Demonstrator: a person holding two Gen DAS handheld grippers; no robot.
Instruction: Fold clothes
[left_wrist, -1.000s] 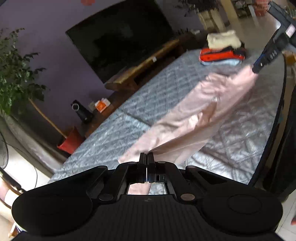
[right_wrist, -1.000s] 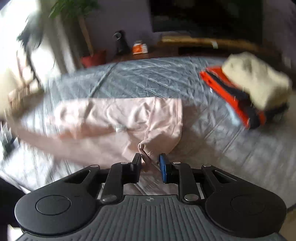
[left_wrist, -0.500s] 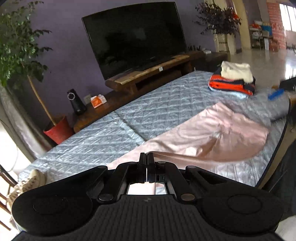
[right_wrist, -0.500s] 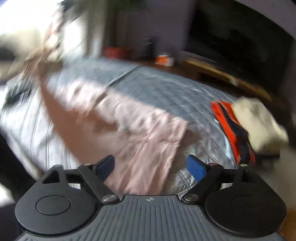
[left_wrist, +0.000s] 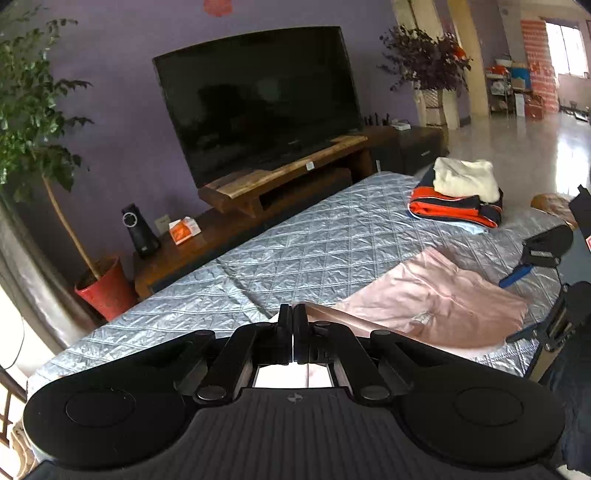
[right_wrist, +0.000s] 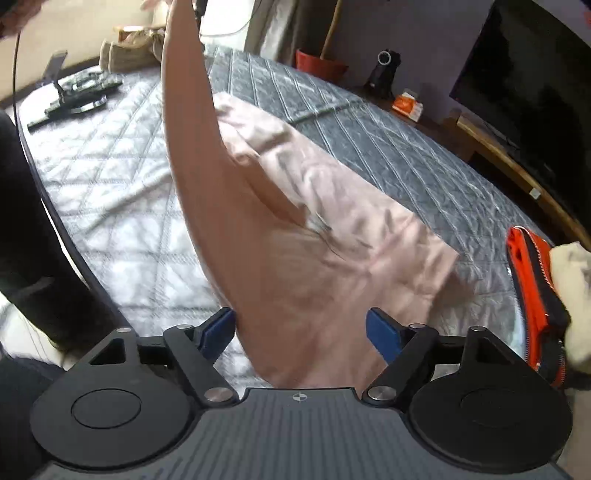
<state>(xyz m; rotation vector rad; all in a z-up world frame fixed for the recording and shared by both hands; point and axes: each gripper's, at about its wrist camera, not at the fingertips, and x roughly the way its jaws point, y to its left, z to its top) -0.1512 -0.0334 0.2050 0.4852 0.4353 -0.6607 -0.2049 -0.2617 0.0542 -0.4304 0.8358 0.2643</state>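
Presently the left gripper is clamped on one end of the pink garment; its length runs right toward the right gripper, whose spread, narrowing jaws bracket the cloth unpressed.

**What I can't make out from here**

My left tongs sit pressed together, and whether any pink garment is nipped between them, I can't tell; their black body covers the cloth's near end. Ahead of my right tongs, the garment's folds smear into blur. Far right, the folded stack runs off the edge. Upper left, the cloth's raised end is cut off.
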